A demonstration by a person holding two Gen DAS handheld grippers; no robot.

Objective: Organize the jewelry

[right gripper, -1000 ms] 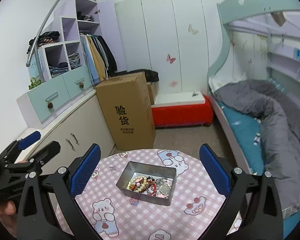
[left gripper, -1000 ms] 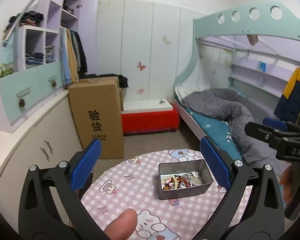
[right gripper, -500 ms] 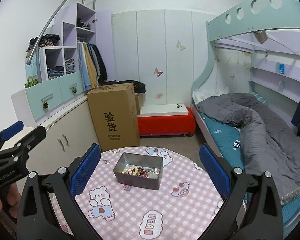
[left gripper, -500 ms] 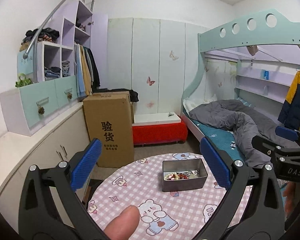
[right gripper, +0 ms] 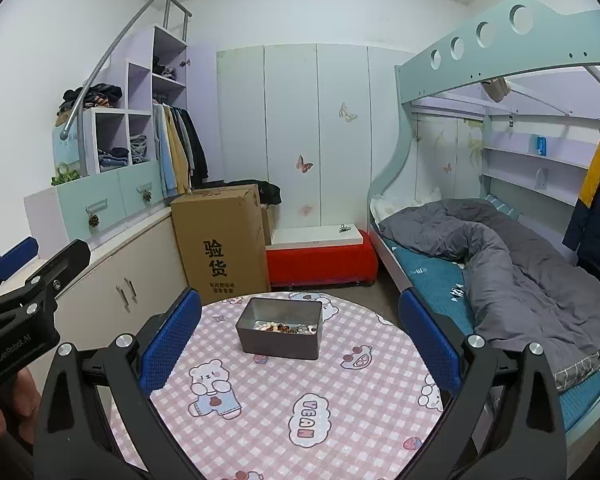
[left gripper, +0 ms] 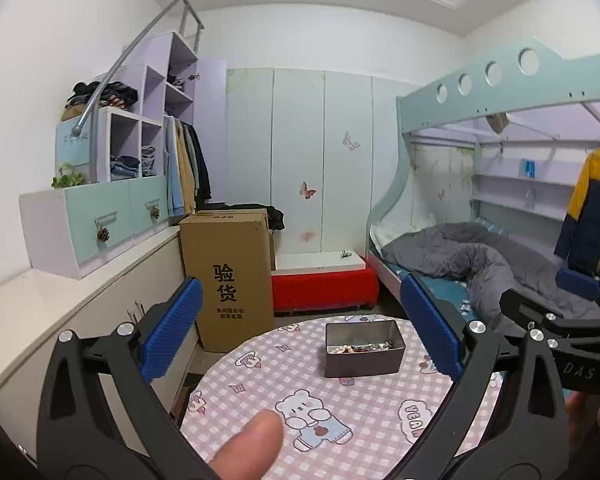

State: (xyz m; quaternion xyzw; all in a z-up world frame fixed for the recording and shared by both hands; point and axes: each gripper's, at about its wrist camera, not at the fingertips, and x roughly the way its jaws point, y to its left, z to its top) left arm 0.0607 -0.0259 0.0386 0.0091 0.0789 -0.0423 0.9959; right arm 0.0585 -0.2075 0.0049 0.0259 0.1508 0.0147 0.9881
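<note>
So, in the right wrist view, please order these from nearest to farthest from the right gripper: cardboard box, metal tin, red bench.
1. metal tin, on the table, just ahead of the right gripper.
2. cardboard box, on the floor, left.
3. red bench, by the wardrobe wall.

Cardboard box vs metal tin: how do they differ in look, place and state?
The cardboard box is tall, brown and printed with black characters; the metal tin is low, grey and unprinted. The cardboard box stands on the floor beside the cabinets; the metal tin sits on the round table. The cardboard box is closed; the metal tin is open-topped, showing beaded jewelry. Both are rectangular and untouched by either gripper.
</note>
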